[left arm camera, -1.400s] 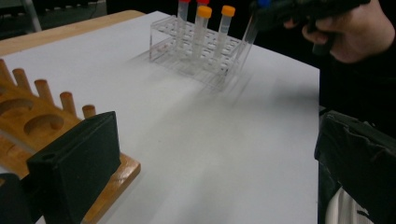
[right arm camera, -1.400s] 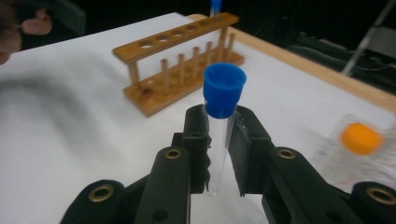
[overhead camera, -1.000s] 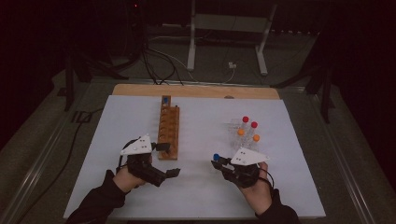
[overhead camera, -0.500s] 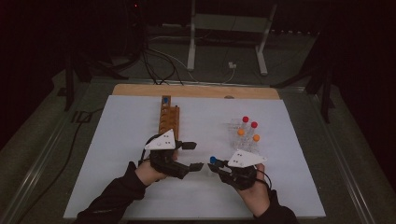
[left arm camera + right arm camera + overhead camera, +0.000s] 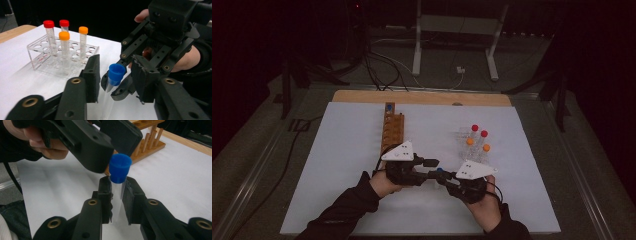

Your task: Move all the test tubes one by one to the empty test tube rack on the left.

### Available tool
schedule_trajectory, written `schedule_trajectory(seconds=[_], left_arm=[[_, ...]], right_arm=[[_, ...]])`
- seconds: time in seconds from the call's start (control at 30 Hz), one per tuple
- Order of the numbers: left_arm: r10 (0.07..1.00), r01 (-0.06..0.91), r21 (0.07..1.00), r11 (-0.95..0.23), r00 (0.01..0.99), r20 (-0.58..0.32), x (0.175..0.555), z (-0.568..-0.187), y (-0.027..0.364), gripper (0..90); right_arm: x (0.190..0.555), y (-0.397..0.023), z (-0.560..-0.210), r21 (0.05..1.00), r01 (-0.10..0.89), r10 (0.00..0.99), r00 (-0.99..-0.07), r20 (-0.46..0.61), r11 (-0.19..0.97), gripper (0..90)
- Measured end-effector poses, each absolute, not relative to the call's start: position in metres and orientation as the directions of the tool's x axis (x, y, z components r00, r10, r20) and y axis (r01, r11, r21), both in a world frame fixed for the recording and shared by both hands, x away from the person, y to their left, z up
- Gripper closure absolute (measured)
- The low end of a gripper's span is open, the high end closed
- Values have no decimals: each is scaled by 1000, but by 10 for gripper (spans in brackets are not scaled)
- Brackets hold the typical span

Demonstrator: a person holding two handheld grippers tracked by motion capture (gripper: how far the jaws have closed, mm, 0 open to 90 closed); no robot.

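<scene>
Two tools meet mid-tabletop (image 5: 342, 150). Right tool (image 5: 116, 192) is clamped on a clear tube (image 5: 117, 202) just below its blue cap (image 5: 120, 167) — tube held upright, cap clear above the pads. Left tool (image 5: 115, 77) has just been closing, jaws narrowed around the cap; in the left gripper view the cap (image 5: 115, 74) sits between them with gaps on both sides, not gripped. Clear rack (image 5: 60, 56) stands beyond, near the tools, with two red-capped (image 5: 48, 24) and two orange-capped tubes (image 5: 64, 35) upright in it. Wooden rack (image 5: 392, 129) lies further back on the tabletop, one blue-capped tube (image 5: 388, 107) at its far end.
</scene>
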State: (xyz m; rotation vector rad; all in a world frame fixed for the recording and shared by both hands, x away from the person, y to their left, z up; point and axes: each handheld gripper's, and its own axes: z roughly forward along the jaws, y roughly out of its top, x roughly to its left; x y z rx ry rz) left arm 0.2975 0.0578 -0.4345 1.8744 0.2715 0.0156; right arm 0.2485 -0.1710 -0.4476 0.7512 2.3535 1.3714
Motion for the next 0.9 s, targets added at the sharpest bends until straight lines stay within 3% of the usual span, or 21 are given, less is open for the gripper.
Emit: schedule_trajectory(seconds=[0.27, 0.9], left_arm=[[181, 166, 943, -290, 977, -116, 299, -434, 51, 746], [198, 76, 943, -325, 980, -11, 296, -431, 50, 783]], right_arm=[[248, -171, -447, 873, 279, 584, -812, -7, 399, 767], [249, -172, -447, 878, 283, 592, -806, 0, 386, 736]])
